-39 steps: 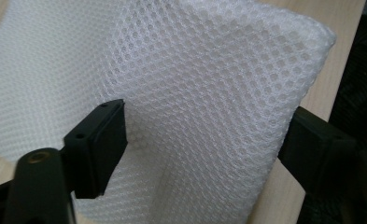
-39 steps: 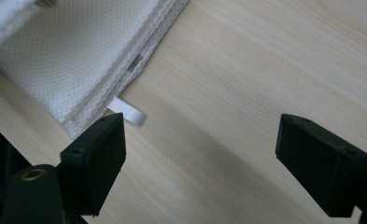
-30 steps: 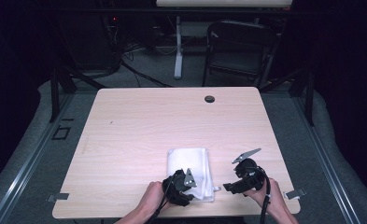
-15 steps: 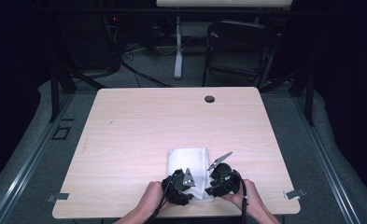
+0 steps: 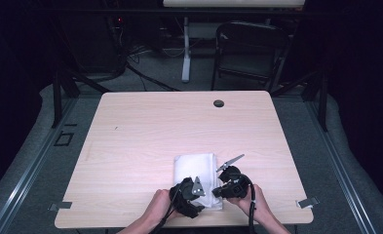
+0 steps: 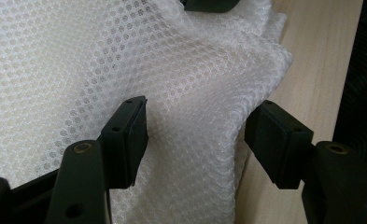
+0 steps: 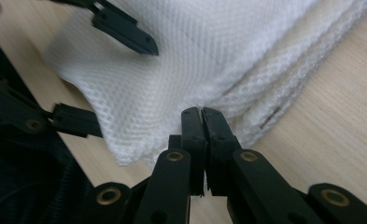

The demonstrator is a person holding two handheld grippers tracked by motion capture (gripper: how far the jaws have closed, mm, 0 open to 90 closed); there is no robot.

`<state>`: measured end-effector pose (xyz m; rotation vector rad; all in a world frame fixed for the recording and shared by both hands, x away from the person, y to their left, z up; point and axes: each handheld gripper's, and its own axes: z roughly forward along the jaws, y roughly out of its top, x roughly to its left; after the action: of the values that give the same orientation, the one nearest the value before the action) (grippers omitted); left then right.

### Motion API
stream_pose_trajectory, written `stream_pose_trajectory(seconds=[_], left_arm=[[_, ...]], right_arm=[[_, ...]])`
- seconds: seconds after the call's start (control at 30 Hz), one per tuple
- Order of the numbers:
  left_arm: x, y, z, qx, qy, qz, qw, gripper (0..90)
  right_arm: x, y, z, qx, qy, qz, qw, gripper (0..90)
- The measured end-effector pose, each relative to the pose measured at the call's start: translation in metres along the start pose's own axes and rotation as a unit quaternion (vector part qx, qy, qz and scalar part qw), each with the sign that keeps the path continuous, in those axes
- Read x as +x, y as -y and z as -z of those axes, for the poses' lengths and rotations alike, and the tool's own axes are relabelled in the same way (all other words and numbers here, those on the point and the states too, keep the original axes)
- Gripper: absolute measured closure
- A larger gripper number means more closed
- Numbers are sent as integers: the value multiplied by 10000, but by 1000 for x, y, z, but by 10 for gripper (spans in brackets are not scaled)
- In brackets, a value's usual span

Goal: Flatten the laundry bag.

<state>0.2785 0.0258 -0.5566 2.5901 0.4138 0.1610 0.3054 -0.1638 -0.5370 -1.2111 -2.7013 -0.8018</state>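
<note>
A folded white mesh cloth (image 5: 194, 165) lies near the front edge of the wooden table (image 5: 145, 131). At its near edge, my left gripper (image 5: 202, 195) holds its jaws apart around a raised fold of the cloth (image 6: 125, 56); they have just been opening, and the right pad stands clear of the fabric. In its own view, the left gripper (image 6: 195, 135) straddles that fold. My right gripper (image 5: 215, 191) sits at the cloth's near right corner. Its jaws have just been closing and the right gripper (image 7: 201, 114) now pinches the edge of the cloth (image 7: 209, 56).
A dark round hole (image 5: 219, 103) sits near the table's far edge. A folding chair (image 5: 250, 48) and cables stand on the floor beyond. Metal clips (image 5: 307, 202) mark the front corners. The table's front edge is close under both hands.
My right gripper has moved left from beside the cloth to its near right corner and its jaws have come together. The left hand has stayed in place.
</note>
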Motion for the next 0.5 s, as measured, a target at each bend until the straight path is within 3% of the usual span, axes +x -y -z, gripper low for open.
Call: stream_pose_trajectory(seconds=[0.17, 0.2, 0.37, 0.5], left_arm=[[-2, -1, 0, -34, -16, 4, 10000, 353], [-2, 0, 0, -64, -12, 21, 10000, 361], [-2, -1, 1, -160, -6, 14, 9999, 385], [-8, -5, 3, -253, -157, -4, 9996, 370]], right_arm=[[2, 0, 6, -150, -142, -141, 9997, 890], [2, 0, 8, -261, -286, -257, 9989, 890], [3, -1, 13, -492, -484, -354, 9970, 892], [3, -3, 17, -717, -618, -426, 9946, 893]])
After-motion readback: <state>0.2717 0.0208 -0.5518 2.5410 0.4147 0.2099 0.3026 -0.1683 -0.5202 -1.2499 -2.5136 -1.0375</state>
